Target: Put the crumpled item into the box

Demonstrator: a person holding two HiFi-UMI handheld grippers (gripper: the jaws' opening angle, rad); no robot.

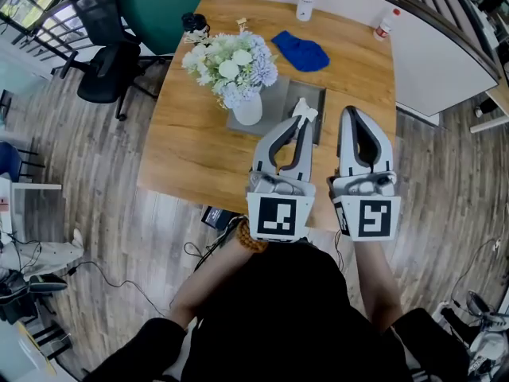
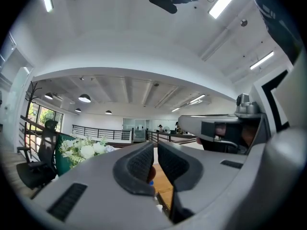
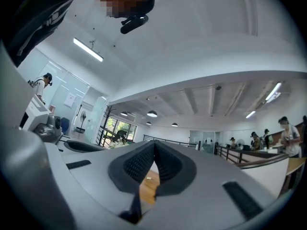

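Note:
A blue crumpled cloth (image 1: 301,52) lies on the far part of the wooden table (image 1: 191,150). Nearer, a flat grey box (image 1: 280,94) rests at the table's middle. A small white crumpled piece (image 1: 305,108) shows at the box's right part, just past the tips of my left gripper (image 1: 304,122); whether they touch I cannot tell. That gripper (image 2: 155,150) has its jaws drawn together to a thin slit, with nothing between them. My right gripper (image 1: 355,111) hovers beside it over the table's near right part, its pads (image 3: 144,162) meeting at the tips, empty.
A white vase of flowers (image 1: 232,70) stands on the box's left part. Two bottles (image 1: 305,1) (image 1: 385,25) stand at the far edge, and a dark object (image 1: 193,25) sits at the far left corner. An office chair (image 1: 107,50) is left of the table.

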